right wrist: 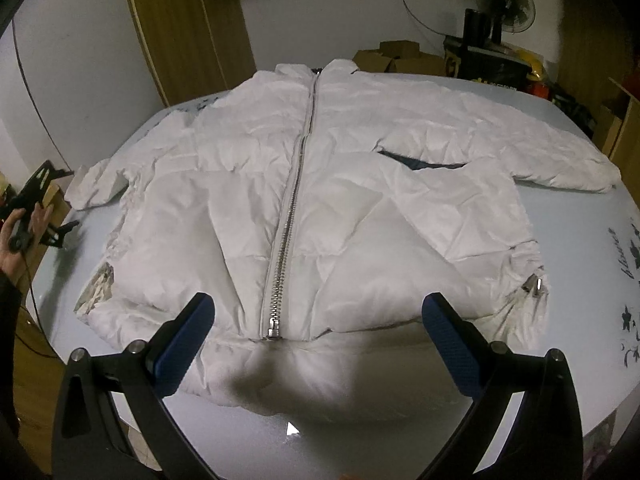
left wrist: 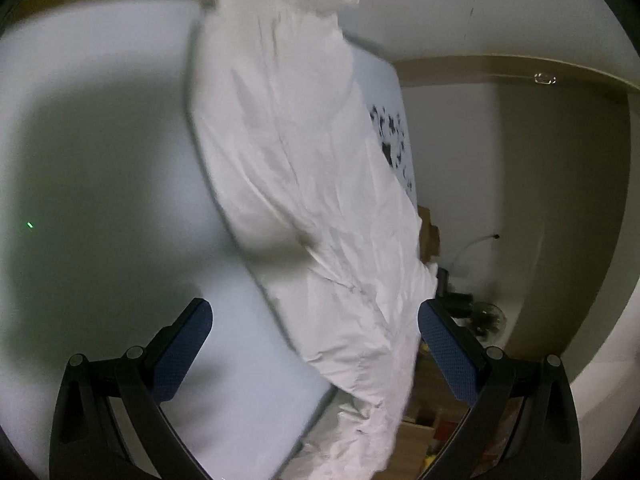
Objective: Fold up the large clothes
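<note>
A white puffer jacket [right wrist: 344, 200] lies front up and spread flat on a pale blue table [right wrist: 580, 216], its silver zipper [right wrist: 294, 208] closed, both sleeves out to the sides. My right gripper [right wrist: 316, 312] is open and empty just above the jacket's bottom hem near the zipper pull. My left gripper [left wrist: 314, 316] is open and empty; its tilted, blurred view shows the jacket [left wrist: 304, 160] on the table [left wrist: 100, 140]. The left gripper also shows in the right wrist view [right wrist: 36, 208], held in a hand beside the jacket's left sleeve cuff.
A wooden wardrobe [right wrist: 188, 24] stands behind the table. Cardboard boxes [right wrist: 400, 58], a black crate and a fan [right wrist: 504, 0] sit at the back right. A flower print [right wrist: 628, 272] marks the table's right edge.
</note>
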